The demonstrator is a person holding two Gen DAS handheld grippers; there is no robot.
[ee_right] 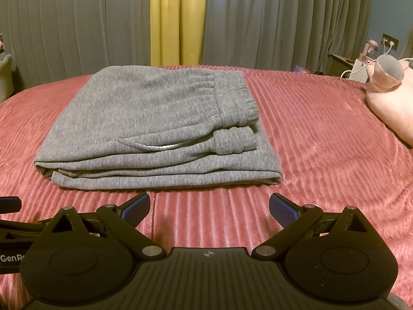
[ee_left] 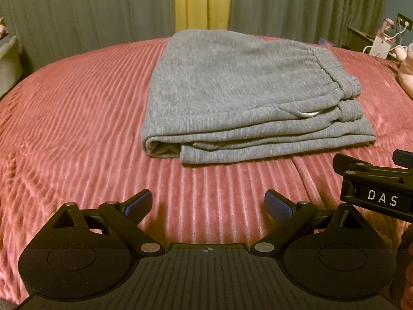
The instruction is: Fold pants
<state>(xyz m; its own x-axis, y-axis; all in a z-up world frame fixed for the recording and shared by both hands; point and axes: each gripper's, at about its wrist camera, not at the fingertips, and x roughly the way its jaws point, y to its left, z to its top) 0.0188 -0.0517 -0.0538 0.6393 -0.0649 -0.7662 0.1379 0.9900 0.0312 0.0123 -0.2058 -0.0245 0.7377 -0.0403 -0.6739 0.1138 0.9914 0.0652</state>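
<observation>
You hold both grippers low over a pink ribbed bedspread (ee_left: pixel 77 118), side by side at its near edge. Your left gripper (ee_left: pixel 207 204) has its blue-padded fingers spread wide apart with nothing between them, and your right gripper (ee_right: pixel 209 205) is spread the same way, also holding nothing. Just beyond them lie the gray pants (ee_right: pixel 152 126), folded into a flat stack of several layers, the gathered waistband (ee_right: pixel 237 103) on the right side and the folded edges facing you. The pants rest apart from both grippers. Gray curtains (ee_right: pixel 64 25) with a yellow panel (ee_right: pixel 178 18) hang at the far side, and a pale pink plush toy (ee_right: pixel 387 98) sits at the far right.
</observation>
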